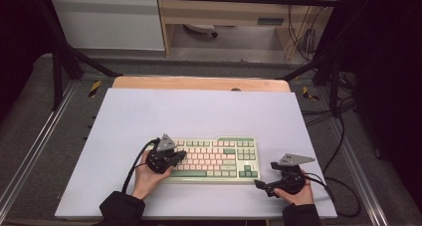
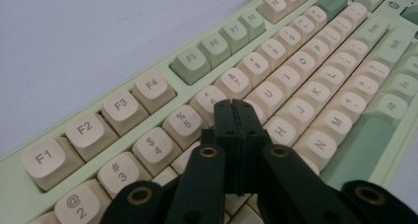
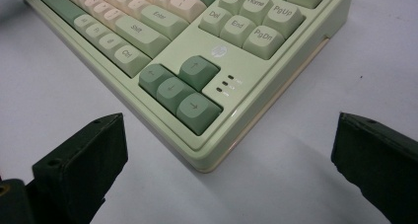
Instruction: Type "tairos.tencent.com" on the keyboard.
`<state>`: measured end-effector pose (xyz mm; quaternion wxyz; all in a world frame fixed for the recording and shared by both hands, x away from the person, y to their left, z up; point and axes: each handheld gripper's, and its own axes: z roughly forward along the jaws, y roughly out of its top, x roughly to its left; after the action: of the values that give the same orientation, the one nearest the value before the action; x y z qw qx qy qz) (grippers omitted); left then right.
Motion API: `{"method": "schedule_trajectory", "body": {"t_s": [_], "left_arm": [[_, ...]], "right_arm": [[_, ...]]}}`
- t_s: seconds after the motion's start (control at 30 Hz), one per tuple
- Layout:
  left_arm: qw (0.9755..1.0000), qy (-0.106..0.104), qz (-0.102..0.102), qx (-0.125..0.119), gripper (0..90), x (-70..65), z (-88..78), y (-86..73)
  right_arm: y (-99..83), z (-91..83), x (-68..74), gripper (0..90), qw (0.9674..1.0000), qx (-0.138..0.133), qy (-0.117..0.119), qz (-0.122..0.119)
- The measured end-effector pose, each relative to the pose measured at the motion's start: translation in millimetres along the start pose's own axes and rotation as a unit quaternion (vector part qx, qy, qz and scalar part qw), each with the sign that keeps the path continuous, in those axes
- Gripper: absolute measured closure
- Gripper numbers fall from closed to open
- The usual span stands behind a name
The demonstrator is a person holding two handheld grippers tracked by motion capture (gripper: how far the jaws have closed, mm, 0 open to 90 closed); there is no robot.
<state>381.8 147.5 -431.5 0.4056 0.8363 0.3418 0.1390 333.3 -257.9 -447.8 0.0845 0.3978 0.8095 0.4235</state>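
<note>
closed left gripper (image 2: 236, 108) over keyboard (image 2: 305, 81)

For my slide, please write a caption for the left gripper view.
Shut left claw poised over the cream letter keys of a green keyboard, near the 6 key.

A: What sits between the jaws of the right gripper (image 3: 226, 169)?
B: They stand wide apart; ahead of them is the keyboard (image 3: 256, 81) corner, its arrow keys (image 3: 180, 93) nearest, on the white table (image 3: 305, 184)
</note>
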Motion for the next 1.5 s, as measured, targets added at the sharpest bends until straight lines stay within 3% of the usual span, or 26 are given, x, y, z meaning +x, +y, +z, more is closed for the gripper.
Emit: {"method": "schedule_trajectory", "body": {"t_s": [0.57,1.5], "left_arm": [[0.9998,-0.005,0.002,-0.019,90.0,2.2,-28.6,-3.8],[0.9993,0.020,-0.022,-0.022,90.0,29.1,-67.2,-37.9]], "right_arm": [[-0.1,-0.2,0.1,1.1,1.0000,-0.001,0.000,0.000],[-0.3,0.0,0.1,1.1,1.0000,0.002,0.001,-0.002]]}}
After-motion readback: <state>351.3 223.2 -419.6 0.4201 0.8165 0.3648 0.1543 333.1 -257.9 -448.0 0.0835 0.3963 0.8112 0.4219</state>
